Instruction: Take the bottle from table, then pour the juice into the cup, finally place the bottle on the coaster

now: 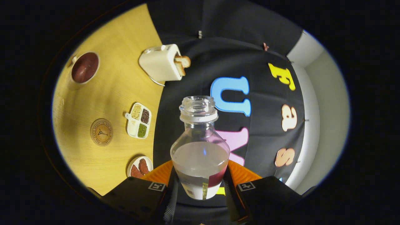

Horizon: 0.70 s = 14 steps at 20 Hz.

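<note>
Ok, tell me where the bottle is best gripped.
Where the tool already has it: low on the bottle, a finger on each side of the straight labelled body. The shoulder above tapers to a narrow open neck, so higher up the fingers could slip.

Light wooden table (103, 93) against black cloth wall (256, 131); white wall (328, 103) beyond; dim, warm light.

The coaster (101, 132), on the table left of the bottle (200, 147), carries ring lettering too small to read; the bottle's label is likewise illegible.
</note>
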### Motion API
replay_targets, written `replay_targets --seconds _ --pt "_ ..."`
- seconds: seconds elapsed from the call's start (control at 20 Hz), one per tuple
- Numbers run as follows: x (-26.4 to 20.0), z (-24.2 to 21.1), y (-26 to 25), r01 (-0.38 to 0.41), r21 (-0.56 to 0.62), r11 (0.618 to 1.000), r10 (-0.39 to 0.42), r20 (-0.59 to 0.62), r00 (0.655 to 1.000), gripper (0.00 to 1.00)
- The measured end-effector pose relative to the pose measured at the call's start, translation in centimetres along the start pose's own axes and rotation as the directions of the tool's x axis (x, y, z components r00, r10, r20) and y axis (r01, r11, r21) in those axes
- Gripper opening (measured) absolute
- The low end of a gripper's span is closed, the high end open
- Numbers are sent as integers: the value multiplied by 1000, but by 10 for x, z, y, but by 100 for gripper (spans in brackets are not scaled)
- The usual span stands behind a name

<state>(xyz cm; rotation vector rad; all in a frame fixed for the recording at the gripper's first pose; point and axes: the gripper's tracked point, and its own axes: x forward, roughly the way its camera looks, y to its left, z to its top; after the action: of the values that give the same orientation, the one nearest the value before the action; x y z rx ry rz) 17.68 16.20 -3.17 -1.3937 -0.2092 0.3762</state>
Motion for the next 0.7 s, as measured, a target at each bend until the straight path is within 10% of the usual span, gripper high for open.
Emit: replay_targets --seconds 0.3,0.7 --pt "3 -49 10 -54 495 867 143 -142 979 68" --pt "4 -52 51 -76 902 425 290 -56 955 68"
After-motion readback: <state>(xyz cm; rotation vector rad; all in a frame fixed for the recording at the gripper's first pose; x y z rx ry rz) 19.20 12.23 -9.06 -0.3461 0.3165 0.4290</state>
